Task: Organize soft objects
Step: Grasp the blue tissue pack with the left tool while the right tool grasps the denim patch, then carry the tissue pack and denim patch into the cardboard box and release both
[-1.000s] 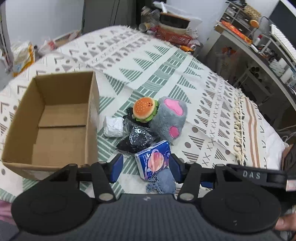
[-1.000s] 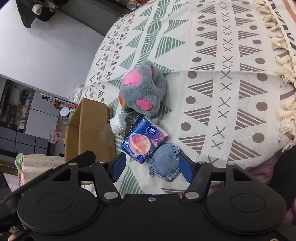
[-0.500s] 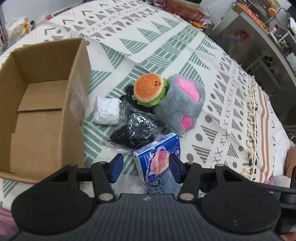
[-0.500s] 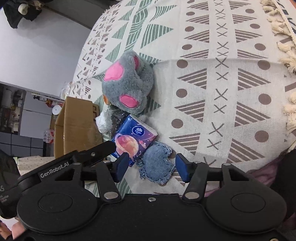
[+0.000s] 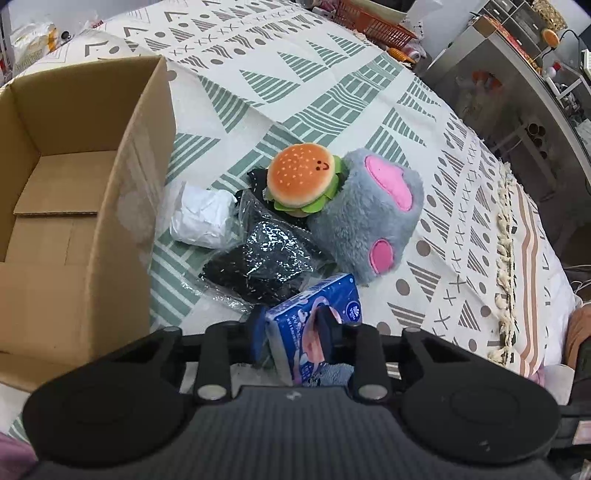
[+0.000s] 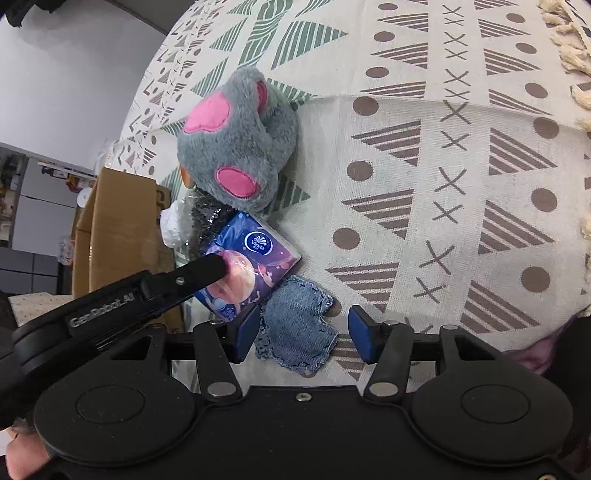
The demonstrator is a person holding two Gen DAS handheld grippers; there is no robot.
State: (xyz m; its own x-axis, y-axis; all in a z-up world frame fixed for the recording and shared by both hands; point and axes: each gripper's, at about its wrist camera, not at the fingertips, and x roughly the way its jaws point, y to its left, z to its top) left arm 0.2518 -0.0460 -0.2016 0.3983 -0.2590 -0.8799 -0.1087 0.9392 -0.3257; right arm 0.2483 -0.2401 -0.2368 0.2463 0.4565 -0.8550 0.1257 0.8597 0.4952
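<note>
Open brown cardboard box [image 5: 74,206] stands left of a tight cluster: crumpled white bundle [image 5: 201,218], black glittery bag [image 5: 262,258], grey plush paw [image 5: 373,218]. Patterned bedspread [image 6: 443,166] lies clear to the right.

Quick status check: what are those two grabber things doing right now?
Left hand-held gripper shut on tissue pack. Right hand-held gripper open around denim piece. Cardboard box nearby, unobstructed.

The place looks like a lived-in home room. A patterned, tasselled blanket [image 5: 332,85] covers a bed, and an open cardboard box [image 5: 74,206] sits on it. Beyond the bed stand a cluttered metal shelf unit [image 5: 517,92] and an orange basket [image 5: 373,22]; plain white walls [image 6: 74,74] and grey cabinets [image 6: 33,221] surround it.
</note>
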